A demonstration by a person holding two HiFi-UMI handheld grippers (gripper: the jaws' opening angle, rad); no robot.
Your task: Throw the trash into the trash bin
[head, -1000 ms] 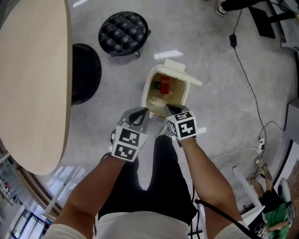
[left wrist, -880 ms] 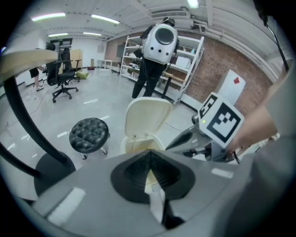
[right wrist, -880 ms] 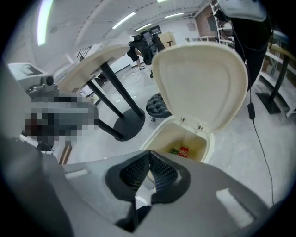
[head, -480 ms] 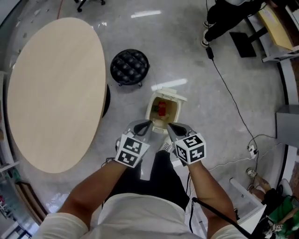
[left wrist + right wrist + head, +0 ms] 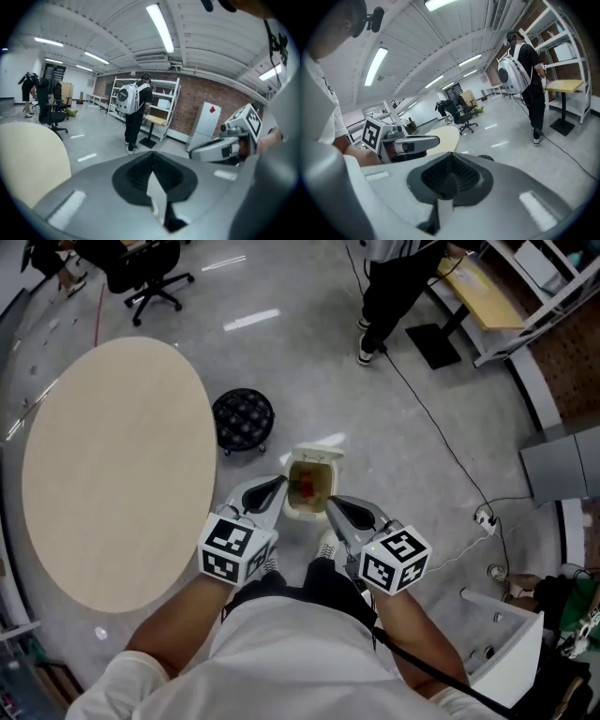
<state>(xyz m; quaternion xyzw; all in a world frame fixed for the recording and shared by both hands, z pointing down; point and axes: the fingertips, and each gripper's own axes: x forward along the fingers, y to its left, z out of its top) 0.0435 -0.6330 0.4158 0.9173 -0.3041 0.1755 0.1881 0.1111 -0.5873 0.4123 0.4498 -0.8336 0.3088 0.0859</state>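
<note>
Currently on the floor: 1 trash bin (image 5: 293, 510), lid open, red trash (image 5: 306, 486) inside, near the round table (image 5: 112, 465) and 1 black stool (image 5: 243, 418). Left tongs (image 5: 272, 489) and right tongs (image 5: 336, 506): both fully closed, holding nothing.

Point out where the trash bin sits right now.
In the head view, the trash bin stands on the floor at centre, showing between the left gripper and right gripper, with the black stool just up-left.

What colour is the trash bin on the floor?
The bin is cream, and its lid is open. The head view shows it best.
</note>
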